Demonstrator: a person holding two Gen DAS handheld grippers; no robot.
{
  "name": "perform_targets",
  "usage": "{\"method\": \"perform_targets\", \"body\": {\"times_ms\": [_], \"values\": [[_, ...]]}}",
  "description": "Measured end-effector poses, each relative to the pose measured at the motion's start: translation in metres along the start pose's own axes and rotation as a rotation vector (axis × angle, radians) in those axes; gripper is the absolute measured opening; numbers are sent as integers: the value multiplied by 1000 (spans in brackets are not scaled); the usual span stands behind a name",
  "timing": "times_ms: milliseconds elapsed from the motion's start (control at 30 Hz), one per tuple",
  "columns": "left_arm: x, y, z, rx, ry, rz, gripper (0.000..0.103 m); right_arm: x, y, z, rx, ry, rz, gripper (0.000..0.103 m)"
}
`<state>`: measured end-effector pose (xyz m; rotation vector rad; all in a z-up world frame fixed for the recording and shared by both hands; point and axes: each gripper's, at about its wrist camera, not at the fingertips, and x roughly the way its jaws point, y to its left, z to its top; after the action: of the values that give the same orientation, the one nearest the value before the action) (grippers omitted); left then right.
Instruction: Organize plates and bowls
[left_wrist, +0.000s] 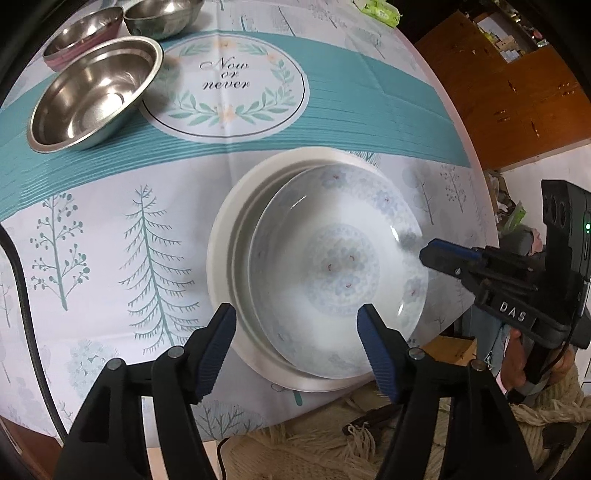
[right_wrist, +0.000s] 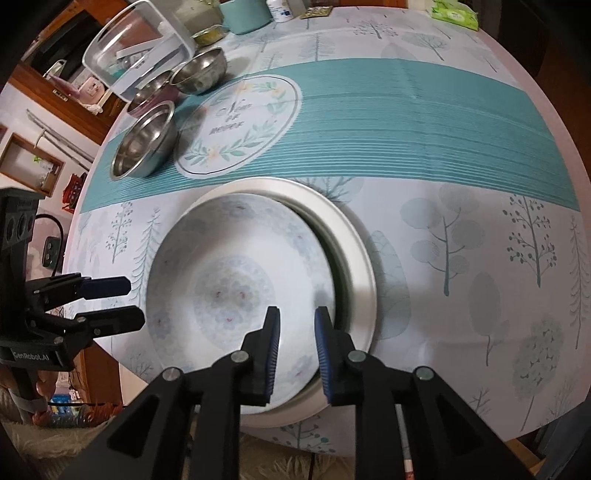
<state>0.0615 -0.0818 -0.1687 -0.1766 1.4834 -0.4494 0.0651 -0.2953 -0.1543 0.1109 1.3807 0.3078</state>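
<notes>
Fingers apart on both my grippers, clamping nothing.
Left gripper (left_wrist: 297, 325) and right gripper (right_wrist: 295, 328) hover over floral plate (left_wrist: 332, 266), stacked in white plate (left_wrist: 221, 251) at table's near edge (left_wrist: 258, 417).

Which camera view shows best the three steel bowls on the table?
The left wrist view: the nearest steel bowl is large, its inside open to see, though the two behind are cut by the frame edge. The right wrist view shows all three smaller, and a clear container partly covers one.

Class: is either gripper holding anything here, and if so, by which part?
Nothing is held: left gripper and right gripper are open above the floral white porcelain plate.
</notes>
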Motion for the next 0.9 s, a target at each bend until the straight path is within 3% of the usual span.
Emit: {"method": "perform_targets", "body": {"times_ms": [367, 467, 600, 800, 900], "values": [[-50, -26, -5, -20, -152, 67, 68, -27, 22, 13, -124, -64, 28, 20], [-62, -38, -3, -17, -205, 113, 70, -37, 27, 21, -159, -82, 50, 29], [-79, -48, -4, -37, -271, 145, 74, -48, 30, 32, -197, -102, 93, 30], [-105, -49, -11, -89, -345, 175, 75, -62, 39, 48, -246, -130, 144, 30], [-120, -40, -18, -112, -381, 200, 81, -68, 48, 55, -260, -141, 164, 30]]}}
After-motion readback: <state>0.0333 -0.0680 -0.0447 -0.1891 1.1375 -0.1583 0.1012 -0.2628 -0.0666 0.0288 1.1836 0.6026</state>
